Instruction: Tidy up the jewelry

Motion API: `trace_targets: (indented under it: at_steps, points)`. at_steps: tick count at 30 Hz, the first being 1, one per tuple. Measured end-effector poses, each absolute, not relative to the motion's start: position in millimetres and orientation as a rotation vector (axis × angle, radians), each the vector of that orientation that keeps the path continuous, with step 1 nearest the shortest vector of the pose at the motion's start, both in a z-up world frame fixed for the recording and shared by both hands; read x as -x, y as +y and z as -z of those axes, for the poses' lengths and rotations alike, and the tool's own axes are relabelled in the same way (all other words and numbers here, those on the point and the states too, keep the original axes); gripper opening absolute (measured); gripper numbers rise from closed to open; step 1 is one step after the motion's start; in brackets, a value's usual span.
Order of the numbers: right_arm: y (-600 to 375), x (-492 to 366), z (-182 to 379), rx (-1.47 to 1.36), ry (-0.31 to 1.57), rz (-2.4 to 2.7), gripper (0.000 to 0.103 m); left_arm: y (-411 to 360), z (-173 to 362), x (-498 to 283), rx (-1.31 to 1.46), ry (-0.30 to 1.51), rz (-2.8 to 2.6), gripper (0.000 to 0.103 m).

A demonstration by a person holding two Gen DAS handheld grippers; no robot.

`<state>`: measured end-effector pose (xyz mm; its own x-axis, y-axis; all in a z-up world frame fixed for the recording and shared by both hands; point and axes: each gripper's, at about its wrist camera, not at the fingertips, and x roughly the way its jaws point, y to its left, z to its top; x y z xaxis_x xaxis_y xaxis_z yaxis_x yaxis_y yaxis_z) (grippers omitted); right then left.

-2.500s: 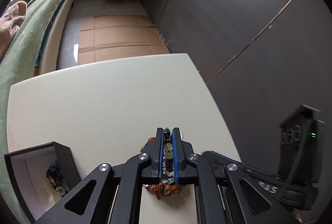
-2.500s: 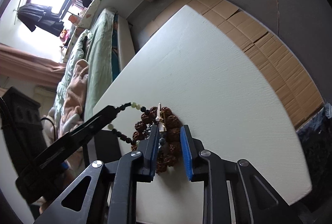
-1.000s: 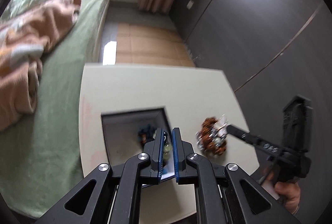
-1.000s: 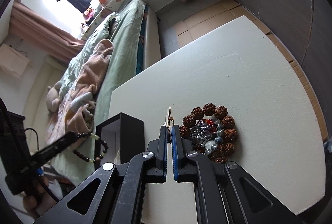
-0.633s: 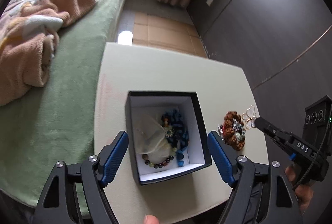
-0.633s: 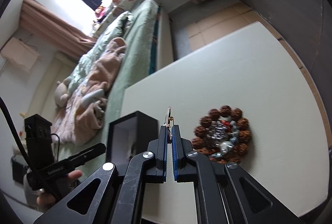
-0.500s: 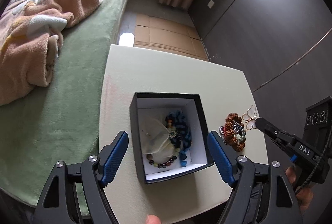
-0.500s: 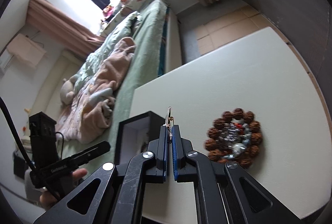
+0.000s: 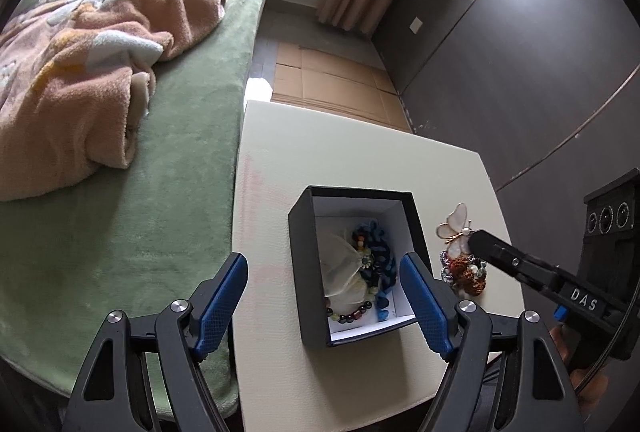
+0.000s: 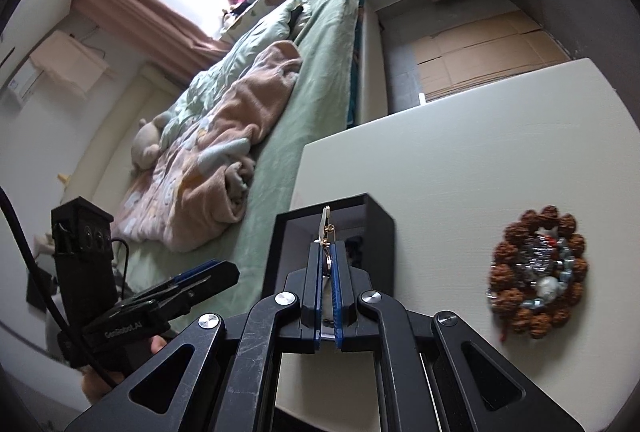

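Note:
A black jewelry box (image 9: 304, 256) with a white inside stands on the cream table (image 9: 352, 151). It holds a dark bead bracelet (image 9: 348, 315), blue beads and a pale pouch. My left gripper (image 9: 323, 298) is open and empty above the box. My right gripper (image 10: 327, 260) is shut on a butterfly brooch (image 10: 325, 224), held above the table beside the box (image 10: 378, 228); the brooch also shows in the left wrist view (image 9: 454, 226). A brown bead bracelet (image 10: 538, 270) with silver pieces inside it lies on the table to the right.
A bed with a green cover (image 9: 160, 191) and a pink blanket (image 9: 80, 71) runs along the table's left edge. A dark wall (image 9: 520, 51) is on the right. Cardboard (image 9: 332, 83) covers the floor beyond the table.
My left gripper opened over the box and let the dark bead bracelet drop inside, then rose slightly. My right gripper closed on the butterfly brooch, lifted it off the bead pile and moved toward the box.

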<state>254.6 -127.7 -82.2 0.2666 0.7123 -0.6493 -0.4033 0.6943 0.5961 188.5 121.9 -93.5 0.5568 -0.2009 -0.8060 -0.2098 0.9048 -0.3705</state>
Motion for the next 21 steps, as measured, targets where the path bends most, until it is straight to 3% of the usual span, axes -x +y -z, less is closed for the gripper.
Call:
trace_targets:
  at_steps: [13,15,16,17,21]
  points:
    - [-85,-251,96,-0.309,1.125,-0.828,0.008,143,101,-179,0.480,0.999,-0.062,0.079]
    - [-78,-252,102,-0.304,1.178,-0.844,0.029,145,100,-178,0.480,0.997,-0.064,0.079]
    - [-77,-252,104,-0.308,1.184,-0.845,0.049,145,99,-177,0.480,0.995,-0.064,0.079]
    - [-78,-251,102,-0.307,1.173,-0.837,0.059,145,97,-176,0.479,0.991,-0.063,0.079]
    - [-93,-248,86,-0.330,1.102,-0.843,0.063,143,93,-175,0.467,0.981,-0.054,0.079]
